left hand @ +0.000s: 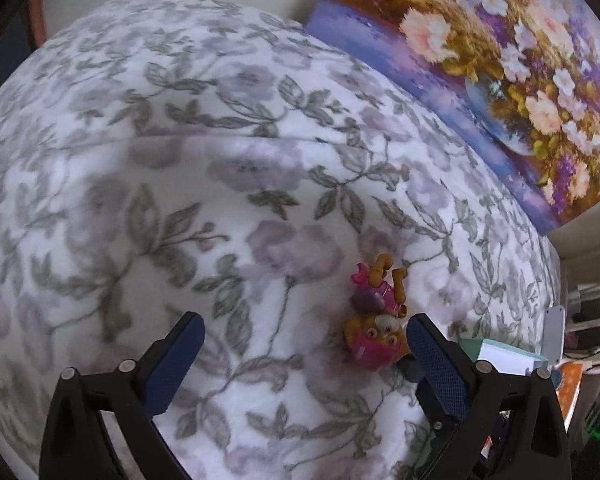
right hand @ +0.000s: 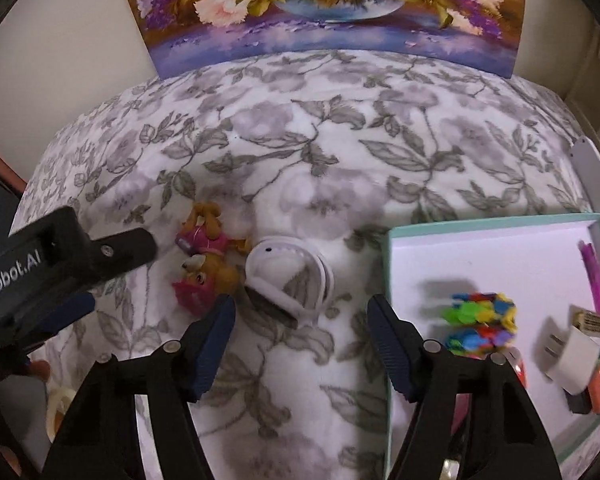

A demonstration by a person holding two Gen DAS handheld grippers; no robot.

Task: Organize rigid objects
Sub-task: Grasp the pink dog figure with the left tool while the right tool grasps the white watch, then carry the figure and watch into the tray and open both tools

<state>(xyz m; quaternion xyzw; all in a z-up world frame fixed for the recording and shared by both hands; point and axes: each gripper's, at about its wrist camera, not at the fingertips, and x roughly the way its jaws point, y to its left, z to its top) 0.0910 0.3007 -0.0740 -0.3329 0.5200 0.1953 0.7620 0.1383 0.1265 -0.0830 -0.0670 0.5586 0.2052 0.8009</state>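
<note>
Both grippers stood wide apart and held nothing. The left gripper point(left hand: 300, 344) hovered over the floral blanket point(left hand: 180, 160), its right finger just beside the toy dog point(left hand: 374, 320). The right gripper point(right hand: 302, 332) faced the white band point(right hand: 288, 276); the teal box point(right hand: 396, 300) lay beside it.

floral blanket point(right hand: 300, 140), flower painting point(right hand: 324, 8)

The left black two-finger claw point(left hand: 304, 344) with blue-padded fingers point(left hand: 178, 360) stands wide apart, empty. The right black claw point(right hand: 302, 328), likewise blue-padded, is spread and holds nothing, angled downward.
</note>
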